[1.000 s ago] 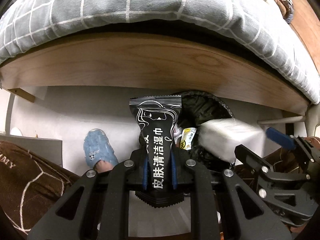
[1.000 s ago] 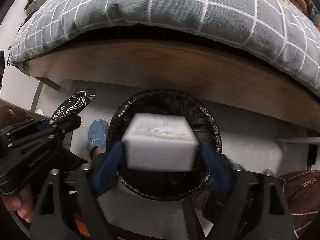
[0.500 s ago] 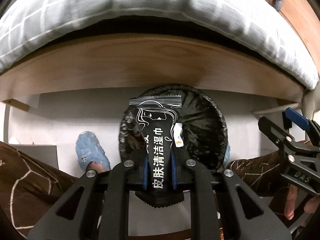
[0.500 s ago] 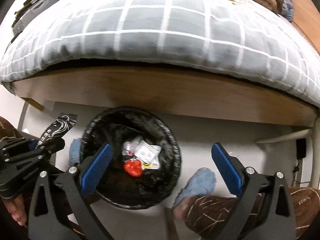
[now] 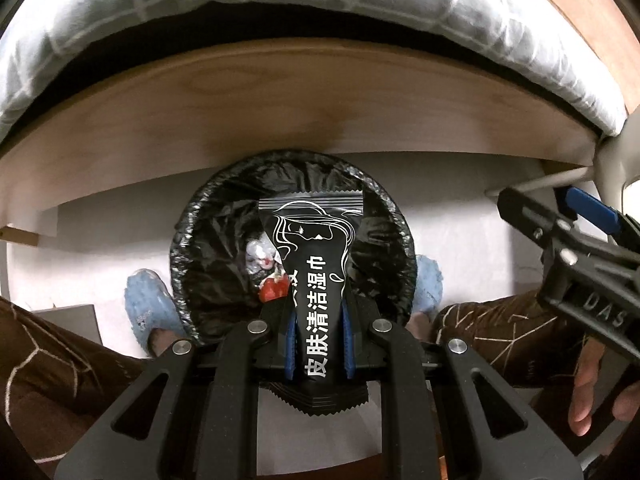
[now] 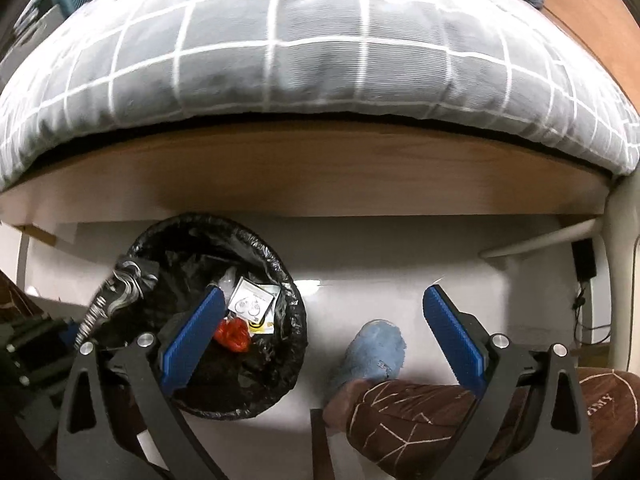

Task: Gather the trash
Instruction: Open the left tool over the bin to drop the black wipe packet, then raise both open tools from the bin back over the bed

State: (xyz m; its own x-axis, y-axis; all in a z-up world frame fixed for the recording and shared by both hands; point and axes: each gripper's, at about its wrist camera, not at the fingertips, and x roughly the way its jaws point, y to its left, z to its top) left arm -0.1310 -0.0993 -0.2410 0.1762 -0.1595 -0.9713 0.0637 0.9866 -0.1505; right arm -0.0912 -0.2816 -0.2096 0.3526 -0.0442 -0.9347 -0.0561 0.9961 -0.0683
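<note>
Left hand-held gripper [image 5: 318, 344] pinches wipe packet [image 5: 316, 280] above bin [image 5: 192, 240]; right hand-held gripper [image 6: 320, 328] wide — empty.

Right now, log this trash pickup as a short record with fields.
Bin: black-lined trash bin on the floor beside the bed frame
Bin contents: red wrapper, white packet
Left tool: shut on the black wipes packet, held over the bin
Right tool: open, nothing between the pads, jaws just opened wider
Remaining: wipes packet not yet dropped
</note>
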